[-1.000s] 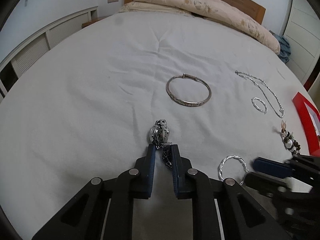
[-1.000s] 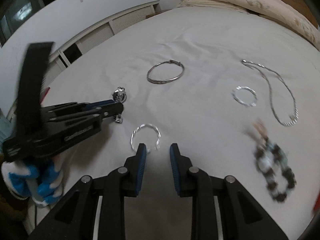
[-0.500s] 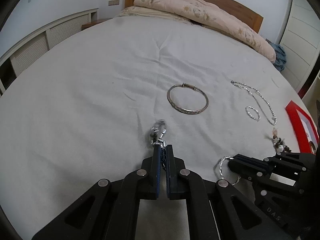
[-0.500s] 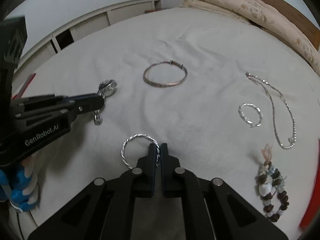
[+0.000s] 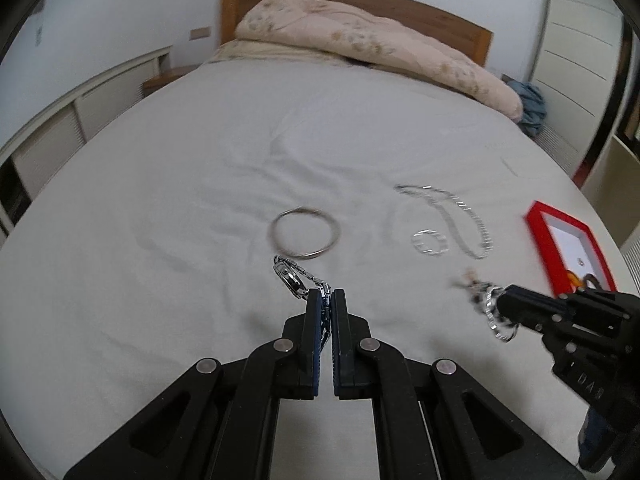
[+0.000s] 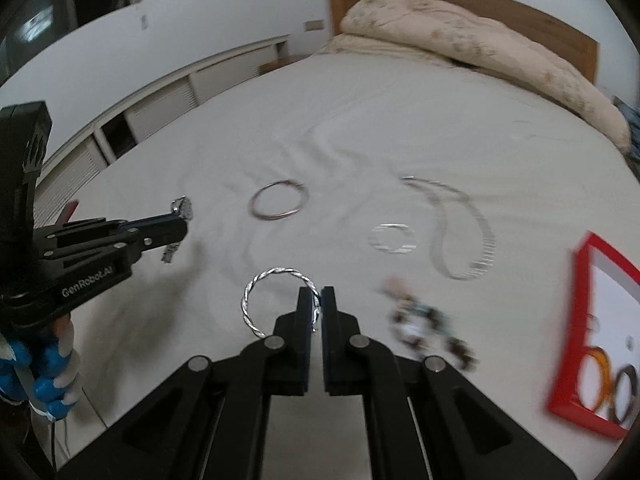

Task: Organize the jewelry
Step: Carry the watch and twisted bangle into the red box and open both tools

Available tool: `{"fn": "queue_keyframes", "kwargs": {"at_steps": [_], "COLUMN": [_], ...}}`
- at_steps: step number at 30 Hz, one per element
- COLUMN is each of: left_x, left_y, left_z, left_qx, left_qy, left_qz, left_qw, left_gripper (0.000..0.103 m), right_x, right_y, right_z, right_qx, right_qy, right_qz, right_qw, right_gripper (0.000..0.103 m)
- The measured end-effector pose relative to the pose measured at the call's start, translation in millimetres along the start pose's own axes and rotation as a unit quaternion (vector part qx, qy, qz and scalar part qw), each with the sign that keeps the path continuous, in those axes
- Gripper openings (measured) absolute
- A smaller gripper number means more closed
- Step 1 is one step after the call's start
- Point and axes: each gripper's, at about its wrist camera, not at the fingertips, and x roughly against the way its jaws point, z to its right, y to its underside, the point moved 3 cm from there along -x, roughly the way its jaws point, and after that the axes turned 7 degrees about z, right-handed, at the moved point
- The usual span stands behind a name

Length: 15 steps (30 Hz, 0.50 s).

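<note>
On the side of our left claw [image 6: 182,226] white letters read "GenRobot.AI"; on the flank of our right claw [image 5: 505,303] we can make out only "DAS".

Our left claw is clamped on the metal link band of one small silver wristwatch [image 5: 291,276], whose case hangs off the fingertips above the bed [image 5: 160,208]. Our right claw is clamped on one twisted silver bangle [image 6: 262,286], a rope-like open ring standing out to the left of its black fingers [image 6: 306,312].

Taking the red tray [image 6: 578,320] as our landmark: one beaded bracelet [image 6: 424,326] of dark and pale stones lies on the white sheet just left of it. Further left and back lies one small silver ring-shaped bracelet [image 6: 392,238], with one long silver chain necklace [image 6: 460,224] looped between it and the tray. Well left of the tray lies one plain round metal bangle [image 6: 279,202].

Inside the tray, on its white lining, rest two glossy hoops, one amber and one dark brown [image 6: 622,394].

At the bed's head, far from the tray, a pale floral quilt [image 5: 360,52] is heaped against a wooden headboard [image 5: 440,16].
</note>
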Motion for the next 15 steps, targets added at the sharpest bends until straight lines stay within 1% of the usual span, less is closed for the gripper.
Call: {"fn": "queue_keyframes", "kwargs": {"at_steps": [7, 11, 13, 15], "left_x": [-3.1, -15.9, -27.8, -37.7], "left_y": [-22.1, -31.8, -36.3, -39.7], "left_z": [95.8, 162.0, 199.5, 228.3], "left_qx": [-0.045, -0.074, -0.087, -0.098], "left_qy": [0.054, 0.094, 0.118, 0.138], "left_qz": [0.006, 0.003, -0.004, -0.010], "left_qw": [0.9975, 0.9928, 0.9892, 0.9856], "left_gripper": [0.004, 0.004, 0.004, 0.004], "right_x": [68.0, 104.9, 115.4, 123.7], "right_y": [11.8, 26.2, 31.0, 33.0], "right_z": [91.8, 158.3, 184.4, 216.1], "right_qx": [-0.045, -0.069, -0.079, -0.088], "right_qy": [0.070, 0.119, 0.134, 0.150], "right_qz": [0.022, 0.025, 0.025, 0.023], "right_qw": [0.996, 0.990, 0.987, 0.984], "right_gripper": [0.003, 0.003, 0.003, 0.003]}}
